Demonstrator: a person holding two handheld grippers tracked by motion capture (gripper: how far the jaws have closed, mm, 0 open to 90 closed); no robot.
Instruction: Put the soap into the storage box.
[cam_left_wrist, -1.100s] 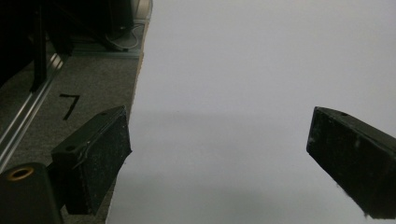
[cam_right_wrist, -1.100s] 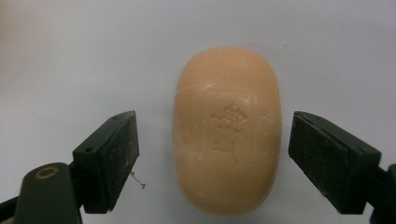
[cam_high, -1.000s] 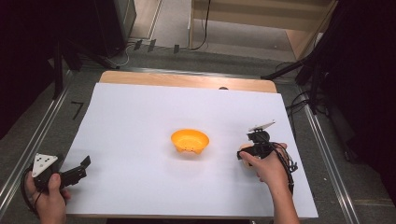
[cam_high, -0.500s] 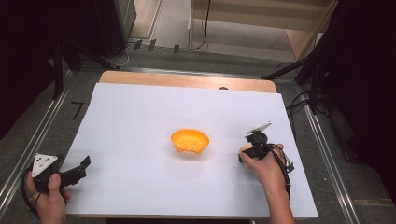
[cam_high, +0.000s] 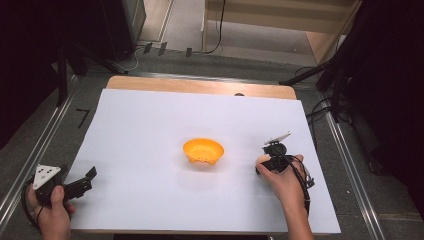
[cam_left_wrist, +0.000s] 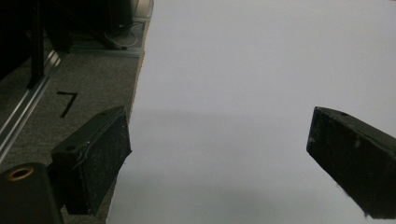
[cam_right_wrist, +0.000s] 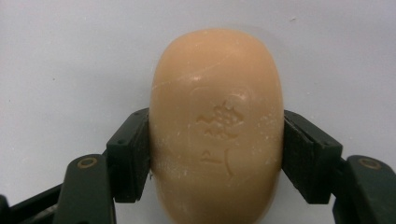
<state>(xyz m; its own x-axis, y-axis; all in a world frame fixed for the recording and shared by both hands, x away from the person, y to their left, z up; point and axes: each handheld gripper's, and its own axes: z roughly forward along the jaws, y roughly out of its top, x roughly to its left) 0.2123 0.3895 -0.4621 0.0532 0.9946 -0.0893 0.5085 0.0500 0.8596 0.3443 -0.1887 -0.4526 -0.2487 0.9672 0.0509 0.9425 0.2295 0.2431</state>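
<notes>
Here my right tool (cam_right_wrist: 217, 154) clenches a soap (cam_right_wrist: 217, 126) from both sides, at 3 o'clock of the orange bowl (cam_high: 203, 151) on the white bench (cam_high: 150, 125). My left tool (cam_left_wrist: 219, 158) rests released at the bench's 7 o'clock corner.

A smooth tan bar of soap (cam_right_wrist: 217, 130) with a little stamped mark on top is being squeezed between two black jaws above the white sheet (cam_high: 150, 130), right of the orange bowl (cam_high: 203, 151) sitting mid-sheet.
</notes>
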